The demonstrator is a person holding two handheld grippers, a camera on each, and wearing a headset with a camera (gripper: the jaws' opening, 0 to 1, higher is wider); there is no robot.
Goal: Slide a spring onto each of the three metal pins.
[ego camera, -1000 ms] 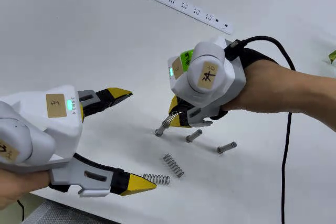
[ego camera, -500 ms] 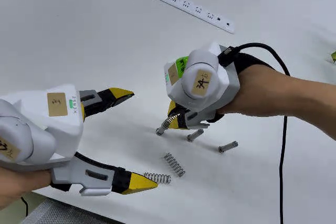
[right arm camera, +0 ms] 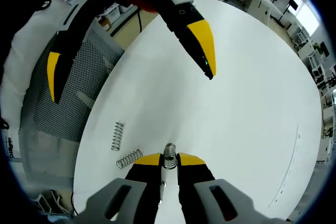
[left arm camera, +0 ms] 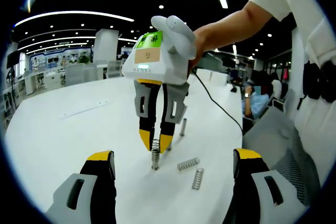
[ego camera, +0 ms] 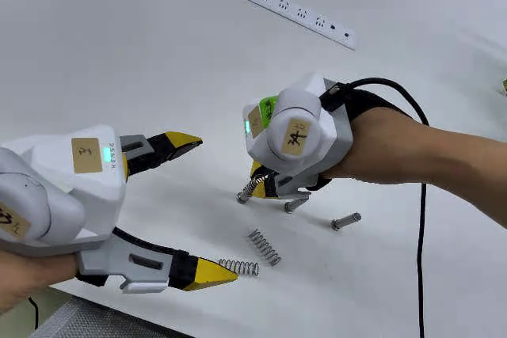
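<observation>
One coiled wire spring (right arm camera: 169, 157) sits pinched between yellow-tipped jaws.

On the bench (ego camera: 119, 53) the right claw (ego camera: 260, 187) points down, its jaws closed on a spring (ego camera: 252, 186). The spring sits over the top of a pin (ego camera: 242, 197) that stands just below the tips. Two more pins stand on the side of that claw away from the left claw (ego camera: 212, 210): the middle pin (ego camera: 295, 205) just beside the tips and the end pin (ego camera: 345, 221) farther off. The left claw, jaws wide apart, faces the right claw. Between the claws lie the near spring (ego camera: 238, 267), just beside one left jaw tip, and the far spring (ego camera: 263, 247) next to it. A power strip (ego camera: 288, 11) lies well beyond the right claw.
</observation>
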